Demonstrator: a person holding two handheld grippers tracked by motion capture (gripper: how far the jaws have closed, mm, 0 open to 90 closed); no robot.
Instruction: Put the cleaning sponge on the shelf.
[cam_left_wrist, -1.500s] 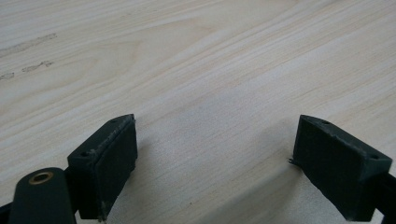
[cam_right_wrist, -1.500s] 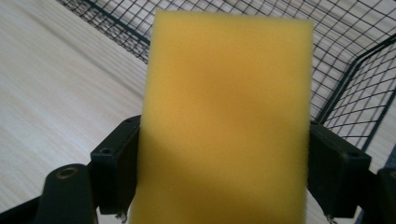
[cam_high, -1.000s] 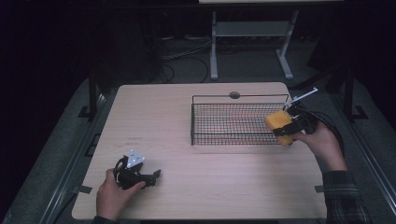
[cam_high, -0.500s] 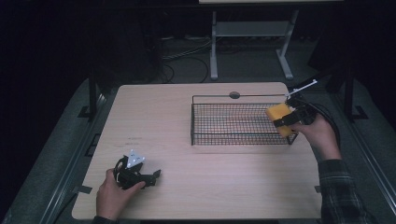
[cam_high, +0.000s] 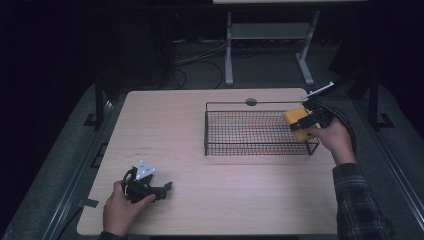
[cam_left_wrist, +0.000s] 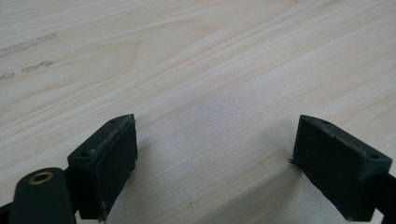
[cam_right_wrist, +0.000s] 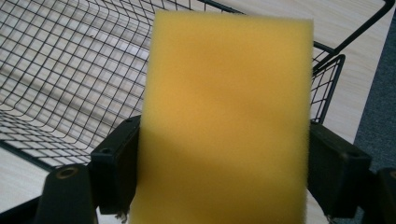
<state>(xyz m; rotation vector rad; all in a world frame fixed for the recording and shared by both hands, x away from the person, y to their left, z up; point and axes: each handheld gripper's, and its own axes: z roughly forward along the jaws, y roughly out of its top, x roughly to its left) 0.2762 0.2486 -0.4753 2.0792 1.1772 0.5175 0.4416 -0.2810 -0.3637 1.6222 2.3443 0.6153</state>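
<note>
The right gripper (cam_high: 303, 121) clamps a yellow sponge (cam_right_wrist: 224, 121) between its pads, holding it over the wire basket's (cam_high: 250, 148) three o'clock end, just above the rim. The left gripper (cam_high: 161, 189) rests idle on the table (cam_high: 170, 125) at about seven o'clock from the basket, well apart, jaws spread wide with nothing between them. My worry is that the soft sponge catches the rim wire on release and tips out onto the table, since it hangs so near that edge.
</note>
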